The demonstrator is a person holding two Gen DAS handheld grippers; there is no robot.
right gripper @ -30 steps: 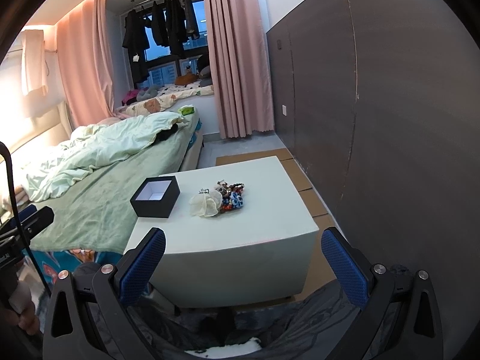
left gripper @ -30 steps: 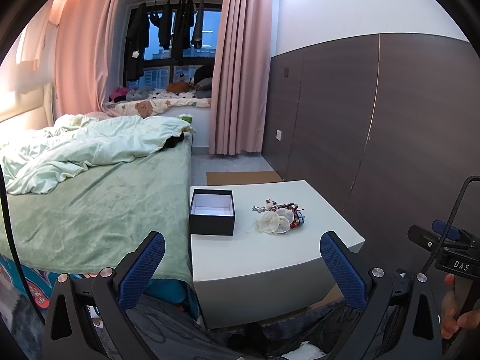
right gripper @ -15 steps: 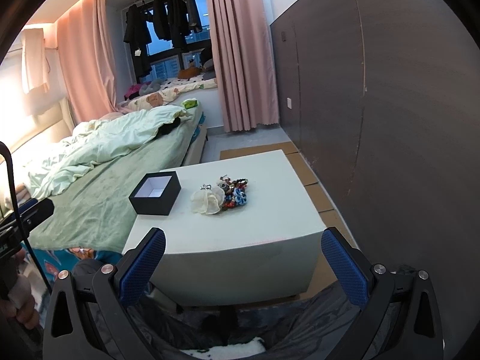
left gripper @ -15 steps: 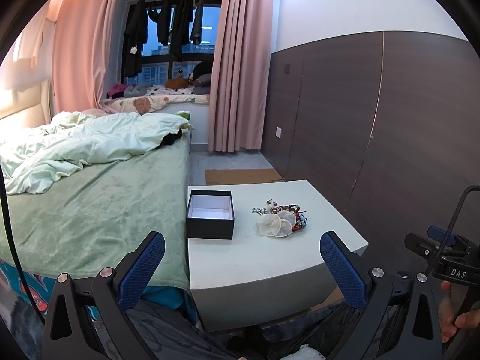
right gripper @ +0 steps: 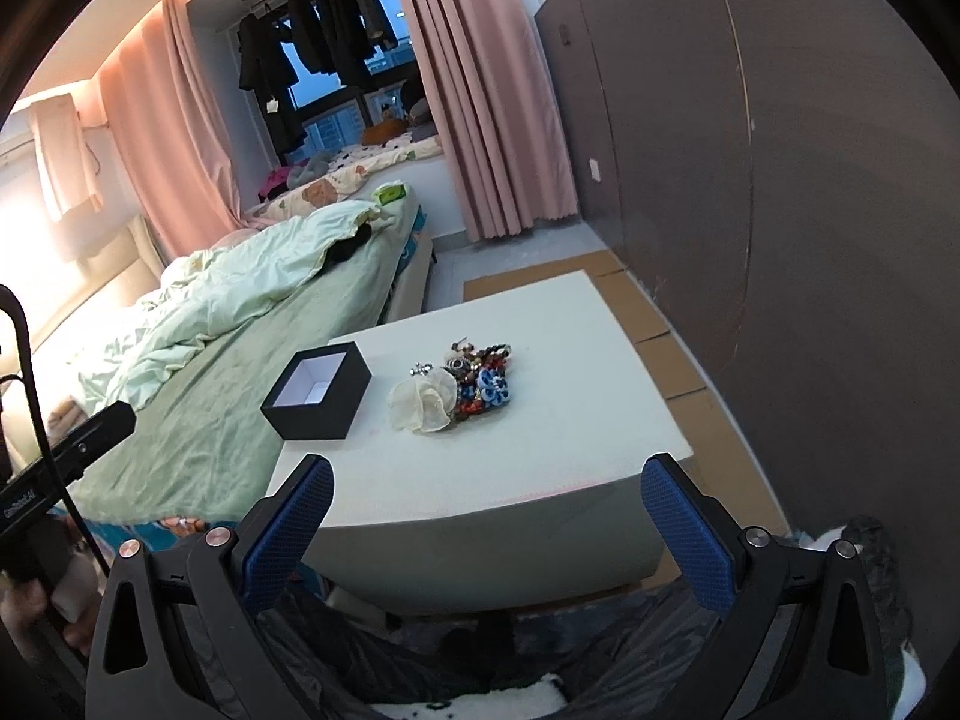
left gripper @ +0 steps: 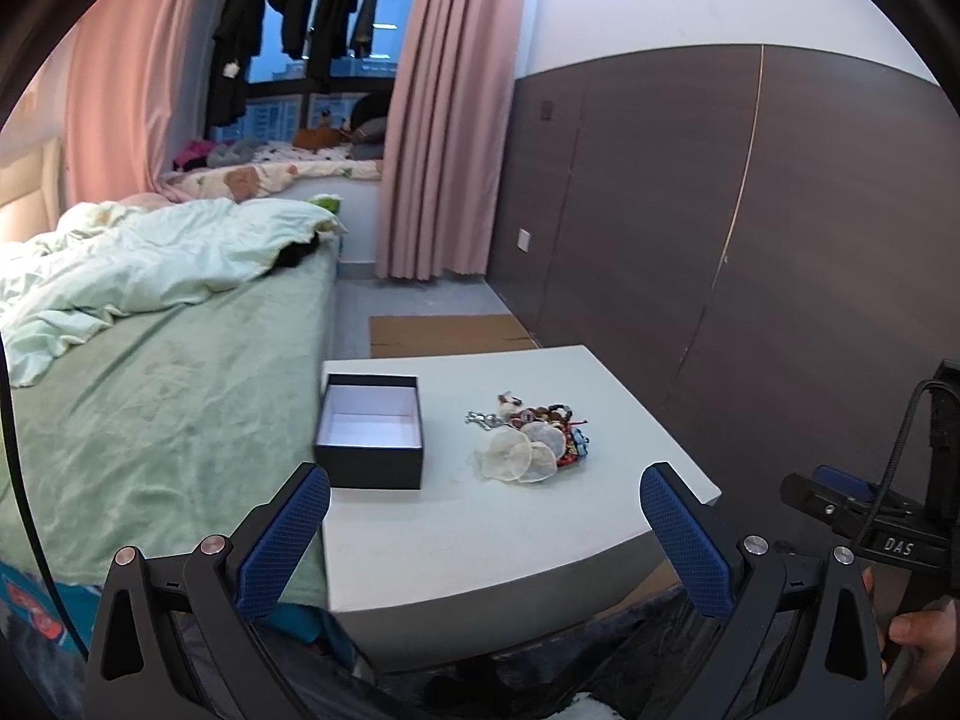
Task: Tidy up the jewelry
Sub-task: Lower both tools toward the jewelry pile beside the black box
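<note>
A pile of jewelry [left gripper: 531, 435] lies on a low white table [left gripper: 480, 534]: cream flower-shaped pieces in front, beads and blue pieces behind. It also shows in the right wrist view [right gripper: 456, 393]. An open black box [left gripper: 369, 432] with a white inside stands left of the pile, also in the right wrist view [right gripper: 318, 393]. My left gripper [left gripper: 483, 531] is open and empty, short of the table's near edge. My right gripper [right gripper: 486, 525] is open and empty, also short of the near edge.
A bed with a green cover [left gripper: 150, 396] adjoins the table's left side. A dark panelled wall [left gripper: 750, 240] runs along the right. Cardboard sheets [right gripper: 648, 324] lie on the floor by the wall. Pink curtains [left gripper: 432, 120] hang at the far window.
Both grippers have moved closer to the table; the box and the jewelry pile look larger. The right view has tilted. Both stay open.
</note>
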